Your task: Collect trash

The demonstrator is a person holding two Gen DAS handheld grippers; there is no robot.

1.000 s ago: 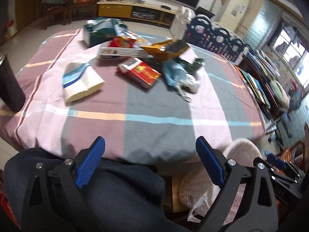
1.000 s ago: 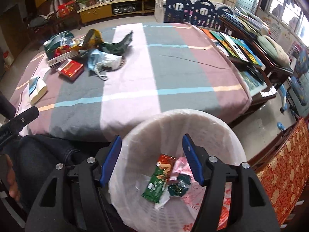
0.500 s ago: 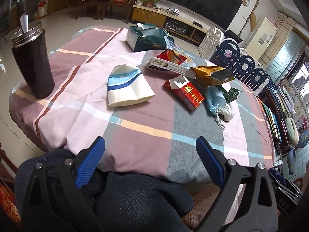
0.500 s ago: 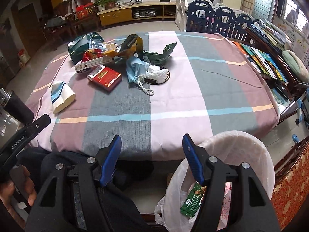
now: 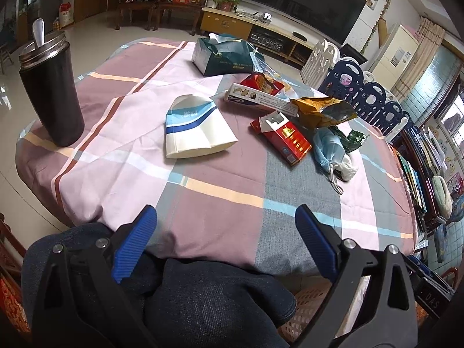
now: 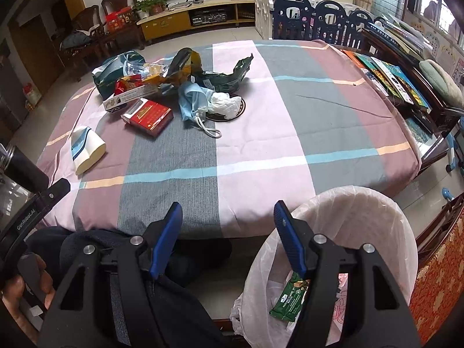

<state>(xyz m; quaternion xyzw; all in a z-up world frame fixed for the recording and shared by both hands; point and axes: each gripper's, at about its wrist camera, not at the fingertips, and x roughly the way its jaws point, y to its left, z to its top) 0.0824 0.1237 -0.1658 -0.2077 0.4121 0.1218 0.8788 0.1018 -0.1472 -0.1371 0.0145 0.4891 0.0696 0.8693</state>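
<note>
Trash heaped on the far half of the plaid-clothed table — both grippers empty, hanging over the near edge.

Left wrist view: the left gripper (image 5: 226, 226) stands wide, nothing between its blue pads, above the person's dark-trousered lap at the table (image 5: 220, 179) edge. On the cloth lie a flattened blue-and-white paper cup (image 5: 194, 130), an open red cigarette pack (image 5: 282, 136), a crumpled blue face mask (image 5: 327, 148) touching a white tissue wad (image 5: 346, 168), a gold foil wrapper (image 5: 322, 110) and a long white carton (image 5: 261, 100). A black tumbler (image 5: 50, 95) with a spoon stands apart at the left corner.
Right wrist view: the right gripper (image 6: 227, 223) is about half open, holding nothing, at the table's near edge. Just right of it sits a lined waste basket (image 6: 385, 226) — a green snack wrapper (image 6: 290, 298) already inside.
</note>
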